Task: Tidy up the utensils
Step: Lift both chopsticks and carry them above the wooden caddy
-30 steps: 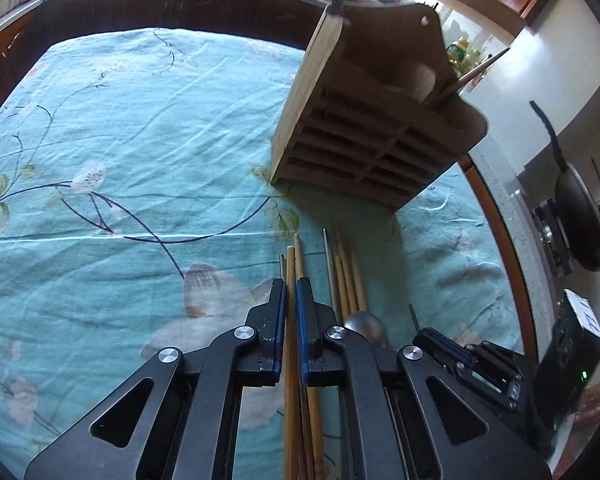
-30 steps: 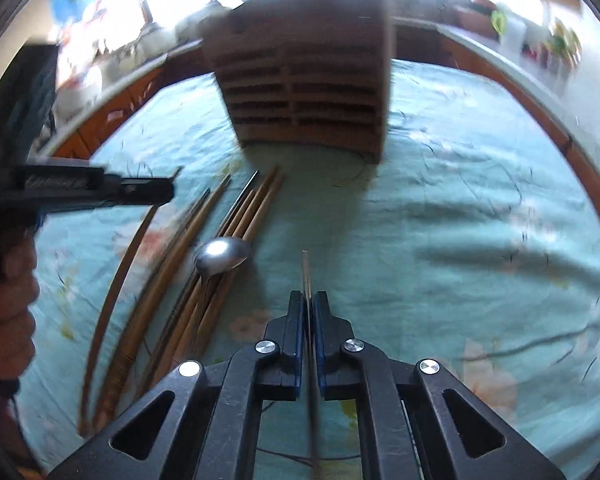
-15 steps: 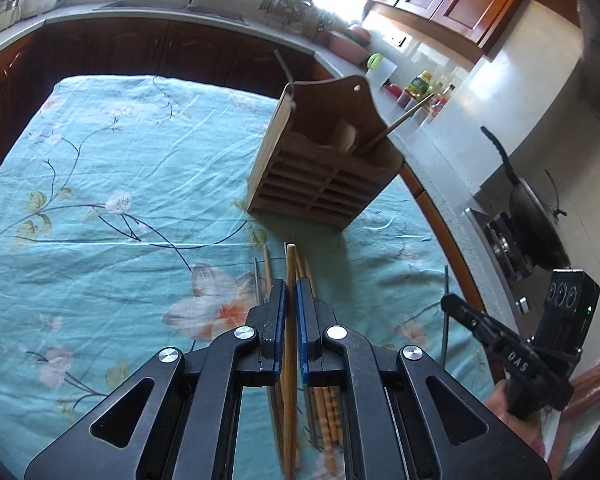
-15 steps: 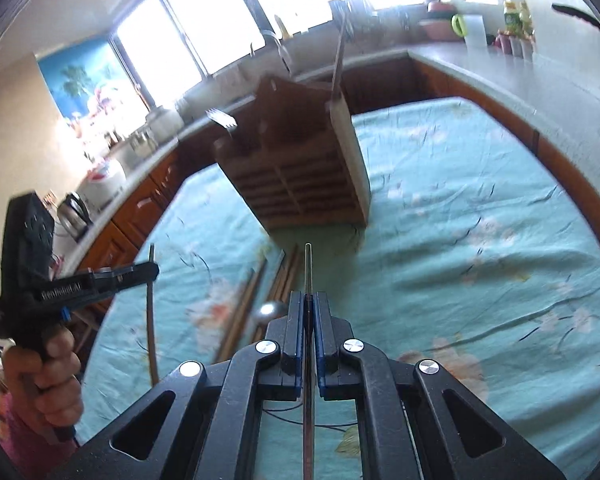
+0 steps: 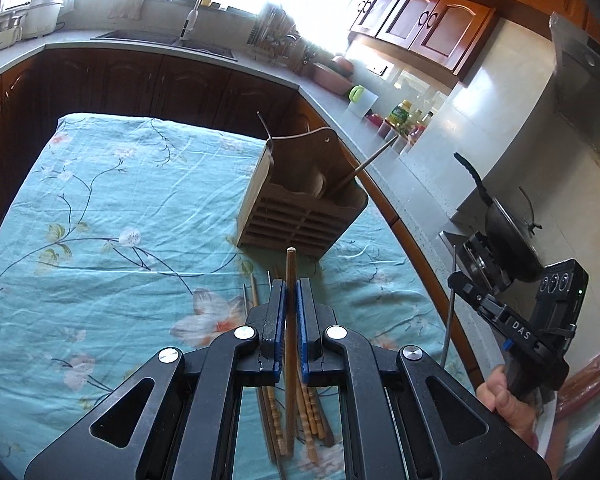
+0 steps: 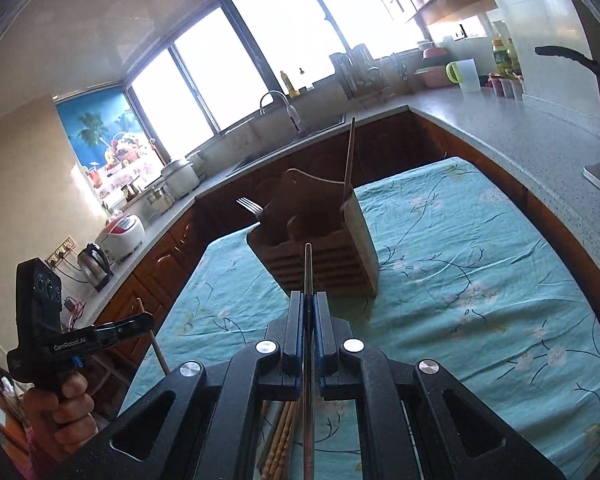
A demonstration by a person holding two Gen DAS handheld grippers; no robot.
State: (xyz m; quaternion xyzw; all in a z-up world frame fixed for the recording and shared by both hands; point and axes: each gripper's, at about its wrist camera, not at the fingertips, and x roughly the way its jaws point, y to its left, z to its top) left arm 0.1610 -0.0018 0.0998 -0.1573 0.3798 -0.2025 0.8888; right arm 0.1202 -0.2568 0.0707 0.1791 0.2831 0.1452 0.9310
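— What do we have in the left wrist view?

— Our left gripper (image 5: 291, 292) has its fingers pinched nearly together on a wooden chopstick (image 5: 290, 312), whose tip pokes out ahead toward the wooden utensil holder (image 5: 300, 216). The holder stands on the teal floral tablecloth (image 5: 120, 232); a thin stick leans out of its right side. Under the gripper lies a loose bundle of chopsticks (image 5: 308, 420) on the cloth. Off to the right we see our right gripper (image 5: 460, 286), raised, with a thin metal rod hanging down from it.

— And the right wrist view?

— Our right gripper (image 6: 309, 304) is closed tight on a slim metal utensil handle (image 6: 308, 272) — which kind we cannot tell — pointing at the holder (image 6: 320, 256). A fork (image 6: 250, 206) sticks out of the holder's left side. At left, our left gripper (image 6: 148, 322) clamps its chopstick (image 6: 156, 344) in the air, beside the table.
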